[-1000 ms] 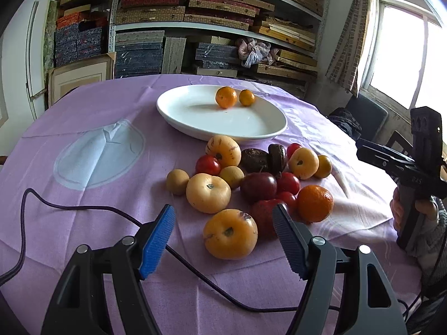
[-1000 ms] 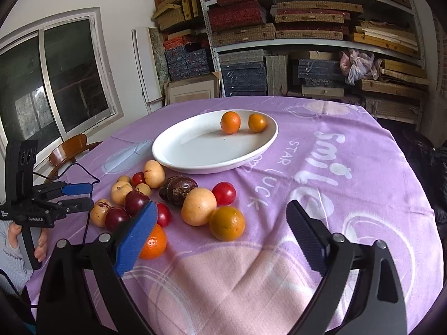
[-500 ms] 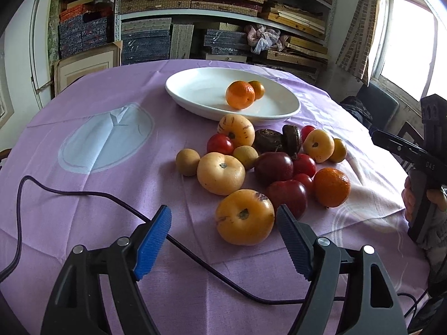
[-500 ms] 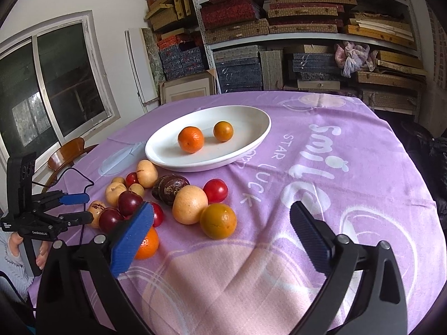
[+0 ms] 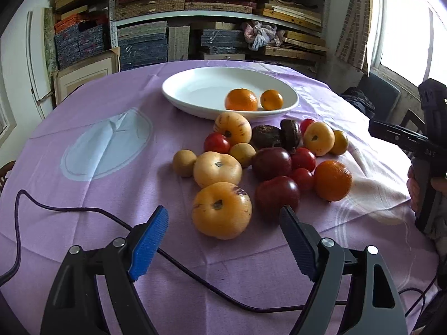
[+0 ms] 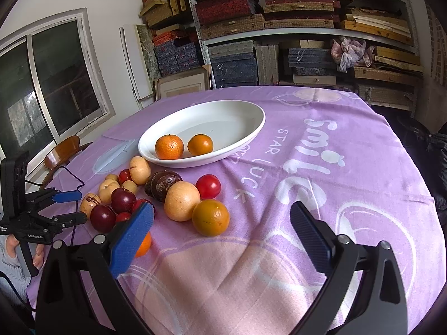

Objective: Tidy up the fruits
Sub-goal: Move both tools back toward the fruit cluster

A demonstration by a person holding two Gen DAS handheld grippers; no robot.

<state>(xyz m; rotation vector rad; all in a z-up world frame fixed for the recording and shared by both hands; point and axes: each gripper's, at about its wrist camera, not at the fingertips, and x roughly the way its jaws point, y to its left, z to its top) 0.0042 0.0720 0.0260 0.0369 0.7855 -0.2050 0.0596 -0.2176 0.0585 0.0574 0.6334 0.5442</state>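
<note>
Two claws, both spread wide, nothing held. Left claw (image 5: 223, 224) sits low in its frame, ribbed blue pad on one finger, dark ribbed pad on the other, either side of a big yellow-orange fruit (image 5: 221, 210), not touching it; skin smooth, purple flecks, dark stem pit. Right claw (image 6: 222, 223) low in its frame, same ribbed pads, over the cloth near a round orange-yellow fruit (image 6: 210, 217) that touches a pale peach-coloured fruit (image 6: 182, 201).

Fruit pile lies loose on the bench at frame centre in the left view: a second pale yellow fruit (image 5: 217, 169), two glossy dark red plums (image 5: 277, 194), small red tomatoes (image 5: 303, 159), a dimpled orange (image 5: 332, 176), small tan round fruits (image 5: 184, 163), two dark brown wrinkled fruits (image 5: 266, 136).

White oval dish (image 5: 195, 95), smooth glazed, shallow, upper centre behind the pile. It holds two oranges near its front rim: a bigger one (image 5: 241, 99) and a smaller one (image 5: 271, 99), just beside each other.

Bench covered in a purple tablecloth (image 5: 92, 117), creased, with pale print and white lettering. Thin dark cable (image 5: 83, 210) runs across it under the left claw. Shelves (image 6: 301, 30) of stacked woven boxes at top of frame.
</note>
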